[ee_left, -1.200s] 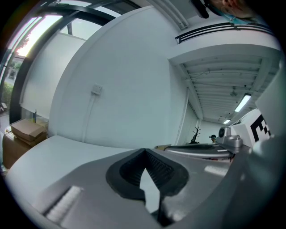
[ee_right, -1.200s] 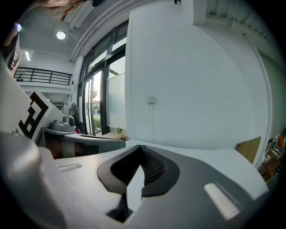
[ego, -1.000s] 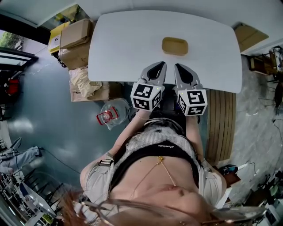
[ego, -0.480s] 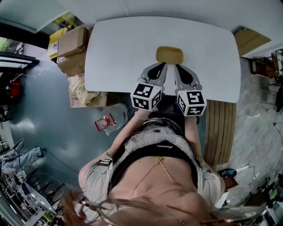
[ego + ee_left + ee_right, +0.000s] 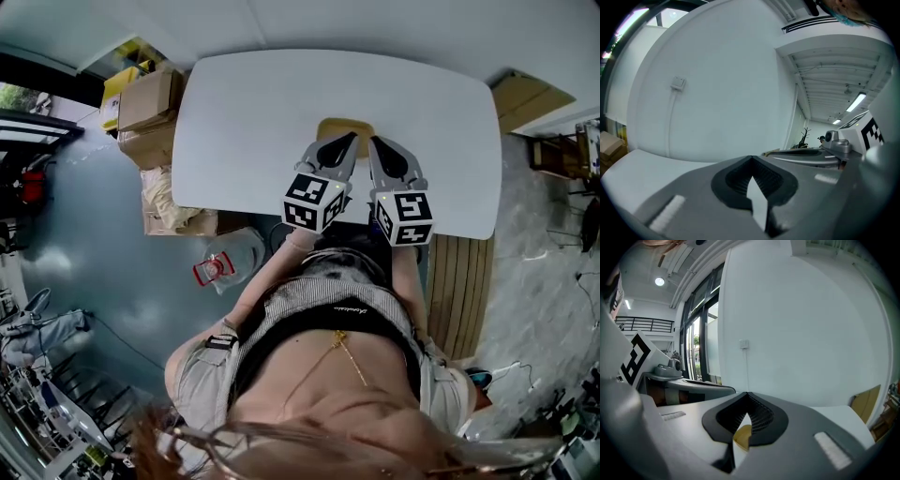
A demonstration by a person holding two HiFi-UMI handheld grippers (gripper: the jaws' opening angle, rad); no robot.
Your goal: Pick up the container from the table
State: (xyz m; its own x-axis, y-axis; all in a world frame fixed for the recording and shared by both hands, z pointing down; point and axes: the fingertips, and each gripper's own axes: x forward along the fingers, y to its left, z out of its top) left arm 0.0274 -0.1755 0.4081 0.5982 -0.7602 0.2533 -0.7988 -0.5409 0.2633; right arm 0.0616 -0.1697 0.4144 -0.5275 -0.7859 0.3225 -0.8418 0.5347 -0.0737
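Left tool point(image 5: 350, 138), right tool point(image 5: 374, 141) closed; rounded tan container point(image 5: 330, 126).

We see a mustard-yellow container point(image 5: 327, 127) on a plain white table point(image 5: 244, 103). The left gripper point(image 5: 349, 137) and right gripper point(image 5: 372, 141) are grey with black ribbed pads, and both bear black-and-white square markers. At ten o'clock from the table are brown cardboard boxes point(image 5: 145, 98) and a yellow box point(image 5: 116, 87). The floor point(image 5: 94, 253) is glossy blue-grey. The person's top point(image 5: 309, 298) is finely striped.

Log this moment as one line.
left gripper shut | right gripper shut | container on table, not gripped
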